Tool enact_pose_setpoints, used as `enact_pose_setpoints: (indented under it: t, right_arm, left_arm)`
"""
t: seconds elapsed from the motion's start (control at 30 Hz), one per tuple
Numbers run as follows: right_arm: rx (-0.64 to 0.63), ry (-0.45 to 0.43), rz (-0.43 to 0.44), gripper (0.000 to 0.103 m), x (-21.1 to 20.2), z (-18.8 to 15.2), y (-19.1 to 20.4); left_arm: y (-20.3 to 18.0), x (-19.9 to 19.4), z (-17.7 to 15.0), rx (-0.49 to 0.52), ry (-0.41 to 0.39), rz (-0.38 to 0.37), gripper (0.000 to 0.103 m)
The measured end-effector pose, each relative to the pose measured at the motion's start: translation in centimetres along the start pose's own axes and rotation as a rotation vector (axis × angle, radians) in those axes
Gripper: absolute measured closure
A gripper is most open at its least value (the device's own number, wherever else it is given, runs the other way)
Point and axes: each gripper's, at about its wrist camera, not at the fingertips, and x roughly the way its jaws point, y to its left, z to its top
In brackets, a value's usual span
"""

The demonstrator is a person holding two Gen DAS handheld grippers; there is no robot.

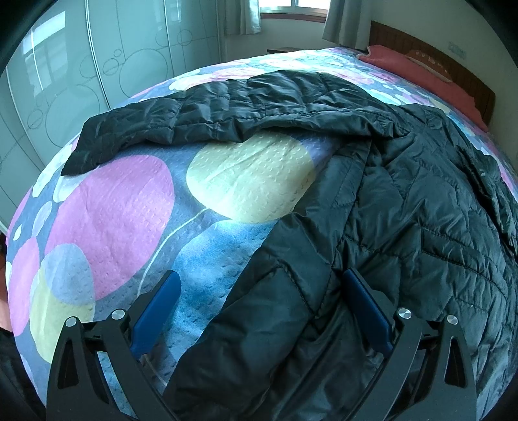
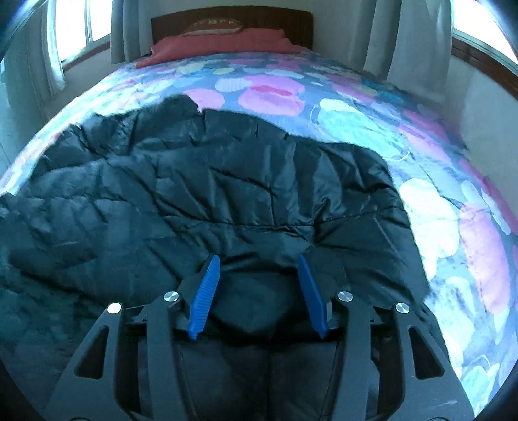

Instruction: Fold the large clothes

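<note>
A large black quilted puffer jacket [image 1: 421, 226] lies spread on the bed. One sleeve [image 1: 181, 116] stretches out to the far left in the left wrist view. My left gripper [image 1: 259, 281] is open, low over the jacket's near edge, with black fabric lying between its blue fingers [image 1: 365, 307]. In the right wrist view the jacket [image 2: 194, 181] fills the middle. My right gripper [image 2: 259, 262] is open just above a folded, rumpled part of it, blue fingers [image 2: 205, 294] apart, holding nothing.
The bed [image 1: 123, 220] has a bedspread with pink, yellow and blue circles. A red pillow [image 2: 220, 45] and a wooden headboard [image 2: 233, 17] are at the far end. Wardrobe doors [image 1: 64, 84] stand on the left. Curtained windows [image 2: 77, 26] flank the bed.
</note>
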Motion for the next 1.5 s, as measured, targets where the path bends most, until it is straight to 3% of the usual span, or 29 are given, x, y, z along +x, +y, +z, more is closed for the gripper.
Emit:
enact_pose_setpoints:
  t: [0.17,0.4,0.73,0.9,1.0,1.17,1.5]
  right_arm:
    - [-0.013,-0.064,-0.100,0.042,-1.9,-0.6,-1.4]
    - [-0.025,-0.021,-0.130,0.041,0.8,-1.2,-1.6]
    - [-0.020,-0.025,-0.142,0.039,2.2,-1.9,-1.5]
    - [-0.013,-0.027,-0.135,0.039,2.2,-1.9,-1.5]
    - [-0.012,-0.029,-0.134,0.039,2.1,-2.0,-1.5]
    - [-0.013,-0.029,-0.134,0.039,2.1,-2.0,-1.5]
    - [-0.013,-0.030,-0.135,0.039,2.1,-2.0,-1.5]
  left_arm:
    - [0.0,0.0,0.0,-0.001,0.000,-0.001,0.004]
    - [0.0,0.0,0.0,0.000,0.001,0.001,0.004]
    - [0.0,0.1,-0.1,-0.004,0.003,-0.006,0.004]
    - [1.1,-0.6,0.5,-0.014,0.017,-0.075,0.004]
    - [3.0,-2.1,1.1,-0.049,-0.038,-0.116,0.004]
    - [6.6,-2.4,2.8,-0.096,-0.090,-0.085,0.004]
    - [16.5,3.7,6.8,-0.309,-0.073,-0.066,0.004]
